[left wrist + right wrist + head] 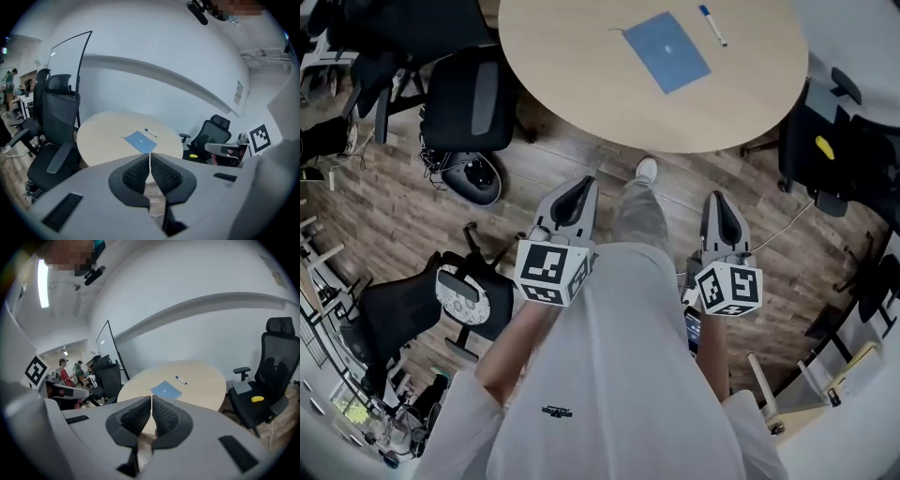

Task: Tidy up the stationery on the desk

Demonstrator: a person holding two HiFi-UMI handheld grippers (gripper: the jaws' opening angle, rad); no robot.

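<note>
A blue notebook (667, 52) lies on the round light-wood table (572, 75), with a white marker with a blue cap (712, 25) just to its right. Both also show in the left gripper view, notebook (139, 141) and marker (150, 133), and in the right gripper view, notebook (166, 390) and marker (181, 380). My left gripper (579, 190) and right gripper (719, 208) are held over the wooden floor, short of the table's near edge. Both are shut with nothing between the pads.
Black office chairs stand to the left of the table (469, 98) and to its right (830, 141); a yellow object (825, 147) lies on the right one's seat. Another chair (412, 314) is at my left. A person's leg and white shoe (646, 170) step toward the table.
</note>
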